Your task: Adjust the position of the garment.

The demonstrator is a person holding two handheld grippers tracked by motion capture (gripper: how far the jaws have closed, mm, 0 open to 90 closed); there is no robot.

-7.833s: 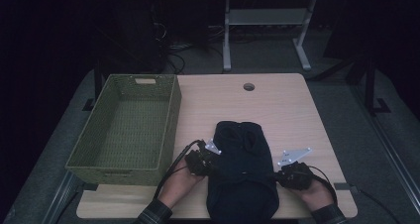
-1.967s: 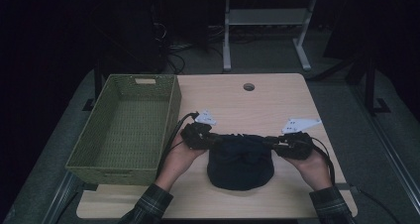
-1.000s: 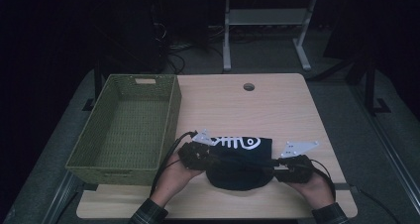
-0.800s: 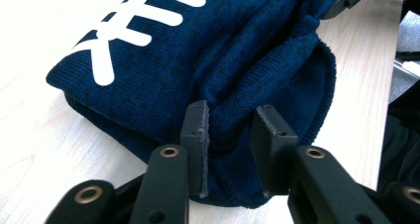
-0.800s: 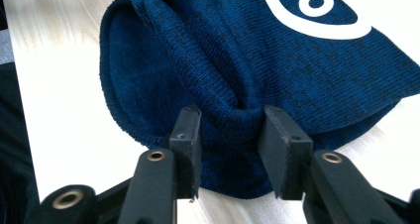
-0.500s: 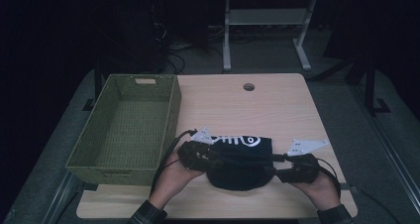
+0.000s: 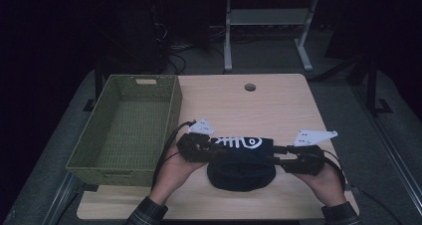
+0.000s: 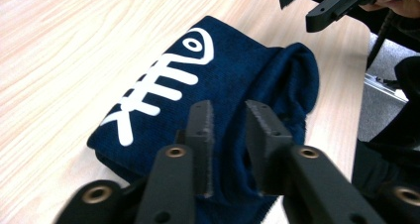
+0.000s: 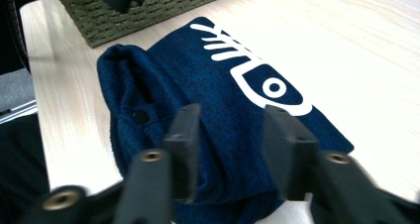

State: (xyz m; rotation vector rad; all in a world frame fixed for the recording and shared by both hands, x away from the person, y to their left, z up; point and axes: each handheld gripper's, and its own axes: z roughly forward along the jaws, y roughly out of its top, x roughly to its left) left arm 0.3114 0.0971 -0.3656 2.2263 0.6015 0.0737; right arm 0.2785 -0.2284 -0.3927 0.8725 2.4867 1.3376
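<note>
A navy garment [image 7: 241, 158] with a white fish-skeleton print lies folded near the table's front edge, and I also see the garment [image 8: 237, 70] [image 9: 208, 80] up close. My left gripper [image 7: 211, 149] hovers at its left end and my right gripper [image 7: 276, 160] at its right end. The left gripper [image 8: 229, 110] has a gap between its jaws; they have just been closing, and no fabric is pinched. The right gripper [image 9: 233, 116] also stands open just above the cloth; its jaws have just been closing with nothing gripped.
A green woven basket [image 7: 127, 128] stands empty on the left of the wooden table [image 7: 259, 105], and its wall [image 9: 148, 8] is close behind the garment. A cable hole [image 7: 250, 87] sits at the table's far middle. A white desk frame [image 7: 263, 31] stands beyond.
Both grippers have risen a little off the garment's ends. The garment now lies folded with the fish print on top; two seconds ago it showed plain dark cloth.
</note>
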